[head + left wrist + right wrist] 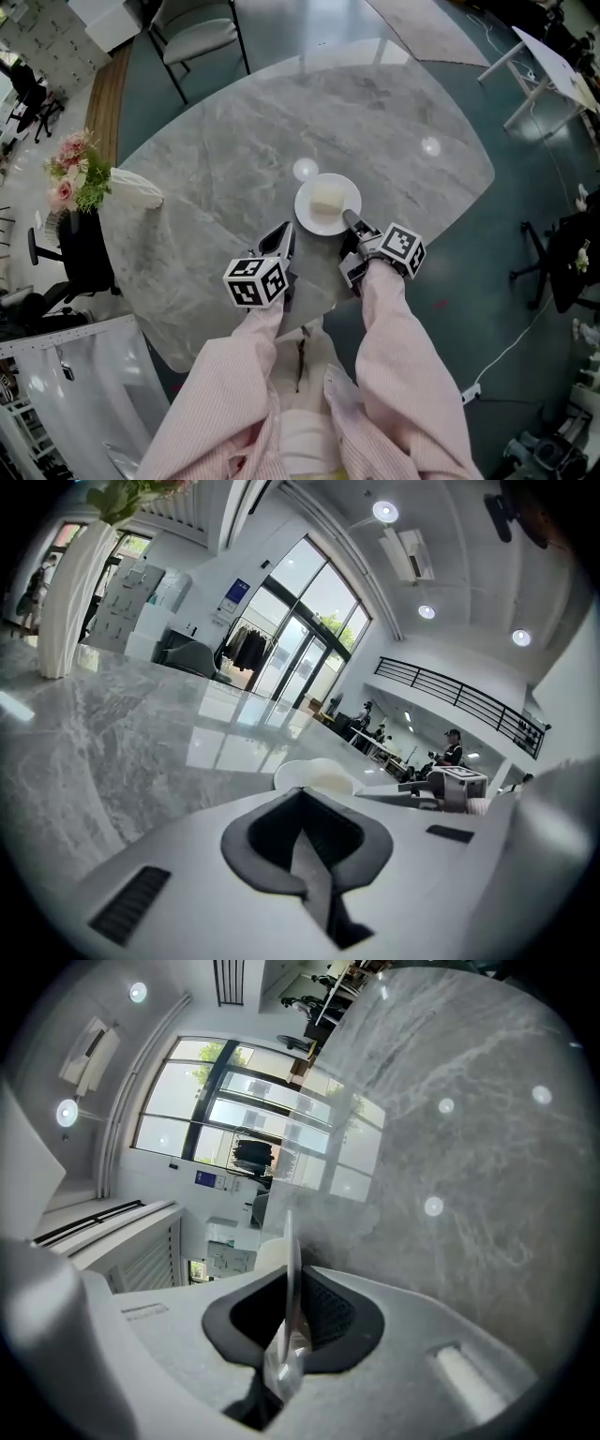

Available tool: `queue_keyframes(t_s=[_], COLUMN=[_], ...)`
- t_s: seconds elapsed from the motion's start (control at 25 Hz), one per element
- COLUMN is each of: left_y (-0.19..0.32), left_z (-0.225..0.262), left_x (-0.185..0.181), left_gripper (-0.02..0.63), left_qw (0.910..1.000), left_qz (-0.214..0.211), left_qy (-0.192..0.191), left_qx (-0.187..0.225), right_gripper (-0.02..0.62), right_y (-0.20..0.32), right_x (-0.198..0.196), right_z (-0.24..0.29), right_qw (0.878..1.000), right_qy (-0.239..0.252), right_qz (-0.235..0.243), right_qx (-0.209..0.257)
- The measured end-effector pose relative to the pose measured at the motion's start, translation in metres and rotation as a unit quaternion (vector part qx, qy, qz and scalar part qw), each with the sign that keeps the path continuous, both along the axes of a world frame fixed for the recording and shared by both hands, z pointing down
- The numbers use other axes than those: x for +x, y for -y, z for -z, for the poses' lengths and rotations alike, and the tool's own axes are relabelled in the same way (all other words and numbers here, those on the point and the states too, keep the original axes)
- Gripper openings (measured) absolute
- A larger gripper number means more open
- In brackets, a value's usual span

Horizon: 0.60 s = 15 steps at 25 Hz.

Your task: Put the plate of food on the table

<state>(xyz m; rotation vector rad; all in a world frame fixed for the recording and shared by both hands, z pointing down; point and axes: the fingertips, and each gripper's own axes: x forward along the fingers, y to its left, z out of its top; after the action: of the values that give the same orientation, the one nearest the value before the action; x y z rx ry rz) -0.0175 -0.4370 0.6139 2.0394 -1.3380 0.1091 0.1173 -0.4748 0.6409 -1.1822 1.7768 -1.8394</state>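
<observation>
**Plate at table, right jaws clamped on its rim**

Right gripper (349,221) closed on near rim of white plate (309,221). Rim seen edge-on between the pads in right gripper view. Pale block of food (325,200) mid-plate. Plate level over grey marble table (234,141), toward the near edge. Touching the top or just above it: cannot tell. Left gripper (284,236) just beside the plate's left side, apart from it, jaws together, nothing between them. Pink sleeves (394,356) behind both grippers. White vase (137,190) with pink flowers (75,173) at table's left edge, well apart from plate. Chair (199,36) beyond the far side.
</observation>
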Motion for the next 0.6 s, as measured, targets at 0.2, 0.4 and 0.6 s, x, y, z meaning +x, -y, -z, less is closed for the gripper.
queue_keyframes(t_s=[0.2, 0.4, 0.6], left_y=[-0.001, -0.004, -0.006], left_z=[-0.005, -0.008, -0.008], left_x=[0.003, 0.008, 0.010], left_gripper=[-0.005, -0.005, -0.005], left_qw=[1.0000, 0.9999, 0.9999], left_qz=[-0.001, -0.005, -0.009], left_qy=[-0.004, -0.005, -0.002], left_qx=[-0.007, -0.012, -0.014], right_gripper=[0.026, 0.026, 0.028], right_y=[0.000, -0.001, -0.003], right_x=[0.000, 0.003, 0.001], right_z=[-0.003, -0.009, -0.011], right_qw=[1.000, 0.999, 0.991], right_qy=[-0.013, -0.034, -0.112], right_qz=[0.004, 0.015, 0.064], right_qx=[-0.006, -0.034, -0.031])
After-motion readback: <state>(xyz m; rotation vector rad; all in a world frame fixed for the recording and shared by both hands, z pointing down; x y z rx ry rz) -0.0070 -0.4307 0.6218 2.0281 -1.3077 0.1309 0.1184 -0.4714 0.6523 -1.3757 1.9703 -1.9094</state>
